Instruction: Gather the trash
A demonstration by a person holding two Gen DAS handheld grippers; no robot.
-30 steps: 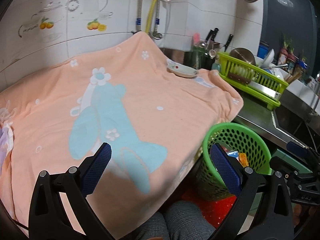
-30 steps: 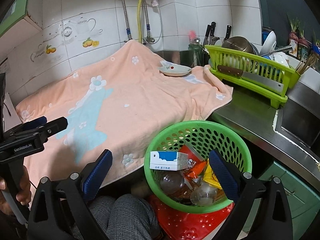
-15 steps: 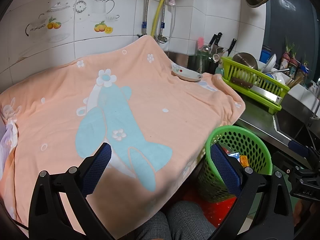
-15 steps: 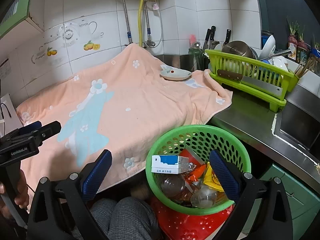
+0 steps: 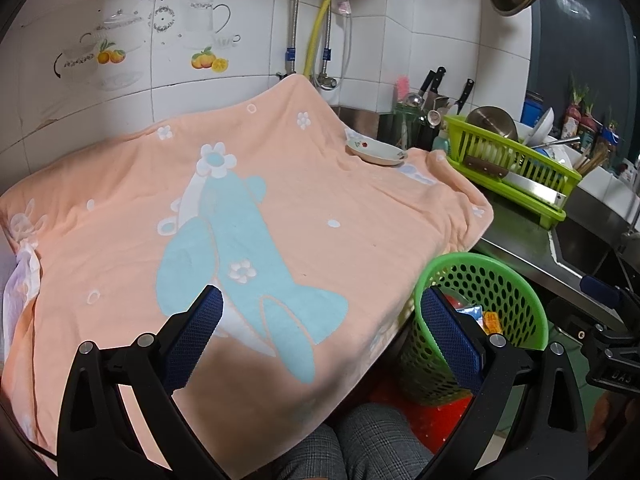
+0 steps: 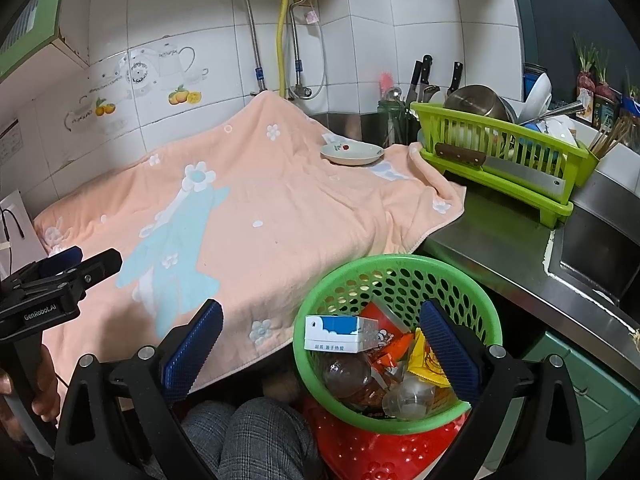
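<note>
A green perforated basket (image 6: 400, 270) stands on a red stool below the counter edge, holding a blue-and-white carton (image 6: 340, 334), a clear bottle (image 6: 346, 374), orange and yellow wrappers (image 6: 426, 358) and a clear cup. The same basket (image 5: 480, 280) shows at lower right in the left wrist view. My right gripper (image 6: 320, 344) hangs open above the basket's left part, nothing between its fingers. Over the near edge of the peach towel (image 5: 260, 220), my left gripper (image 5: 322, 336) is open and empty. No loose trash shows on the towel.
A small white dish (image 6: 352, 153) sits on the towel's far right corner. A green dish rack (image 6: 500, 148) with a cleaver, pots and bowls stands right of it, then a steel sink (image 6: 592, 248). A knee in checked trousers (image 6: 248, 440) is below.
Both grippers have drawn back and tilted up a little, so more wall and towel show. Both stayed open; the basket's contents are the same.
</note>
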